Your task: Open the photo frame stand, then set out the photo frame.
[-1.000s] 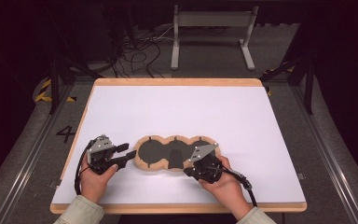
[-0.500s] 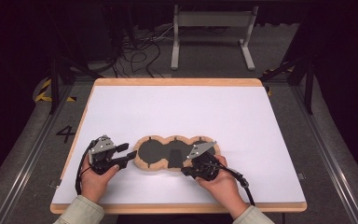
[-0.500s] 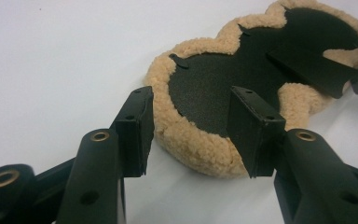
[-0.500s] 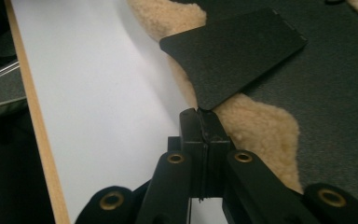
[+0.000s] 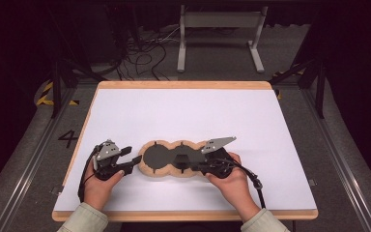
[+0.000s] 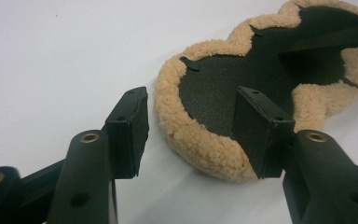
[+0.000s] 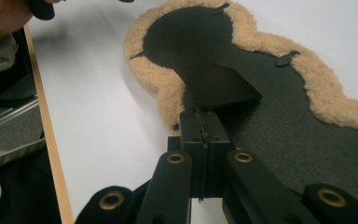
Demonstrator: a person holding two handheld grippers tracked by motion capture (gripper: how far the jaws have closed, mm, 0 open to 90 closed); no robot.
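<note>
White table [image 5: 183,111] with a wooden rim. One fleece-edged black pad [image 5: 171,158] lies flat near the table's front edge, roughly centred.

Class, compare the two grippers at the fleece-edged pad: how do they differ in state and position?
The left gripper has its fingers apart, just opening, straddling the fleece pad's rounded end without pressing; the right gripper has its fingers shut together. The left gripper is at the pad's left end, the right gripper over its dark right part. Both are hand-held, low over the white table.

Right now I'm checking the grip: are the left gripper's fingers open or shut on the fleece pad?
Open. The left gripper has just been opening; its fingers straddle the fleece pad's edge without pressing it.
</note>
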